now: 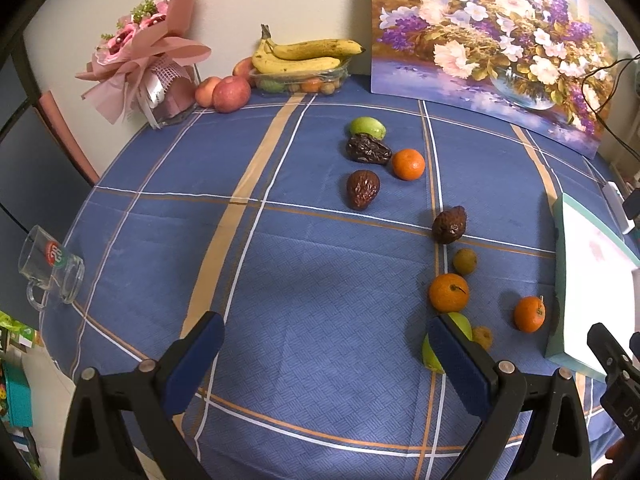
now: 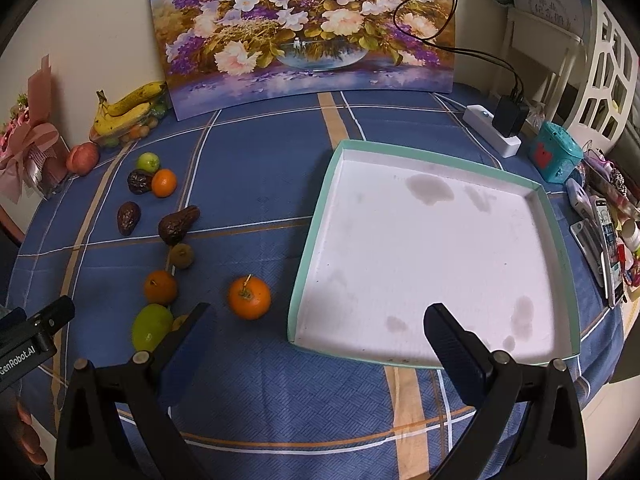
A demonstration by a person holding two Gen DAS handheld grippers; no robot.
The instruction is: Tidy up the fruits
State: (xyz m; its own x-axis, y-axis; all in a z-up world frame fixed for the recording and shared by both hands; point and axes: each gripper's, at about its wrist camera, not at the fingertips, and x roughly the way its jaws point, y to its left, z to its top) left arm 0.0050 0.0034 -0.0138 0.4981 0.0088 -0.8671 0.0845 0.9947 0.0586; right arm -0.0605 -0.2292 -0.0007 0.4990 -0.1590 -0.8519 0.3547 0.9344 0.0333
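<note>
Tray: white tray [image 2: 316, 240] with green rim, centre-right of the right wrist view; nothing in it, only grey stains on its floor.
Loose fruit: all on the blue checked surface [image 1: 304, 280], left of the tray in the right wrist view.
Near group: orange [image 2: 249, 297] just beside the tray's left wall; second orange [image 2: 160, 287], green fruit [image 2: 151, 327] and small brown fruit [image 2: 182, 255] in a column at lower left.
Far group: three dark wrinkled fruits [image 2: 178, 224] [image 2: 128, 218] [image 2: 139, 181], a third orange [image 2: 164, 183] and a small green fruit [image 2: 147, 162], higher at left.
Left gripper: [image 1: 324, 360] wide open, empty, low in its frame; right pad partly in front of the green fruit.
Right gripper: [image 2: 316, 332] wide open, empty, straddling the tray's near left corner.
Progress: seemingly at the very start; no fruit sorted, assuming the tray is the goal.
Left to do: probably all ten or so loose fruits.
Background: bananas [image 1: 304, 56] on a clear box, apples [image 1: 230, 94], bouquet [image 1: 140, 52], painting [image 2: 304, 24], upper frame; apparently no part of the job.
</note>
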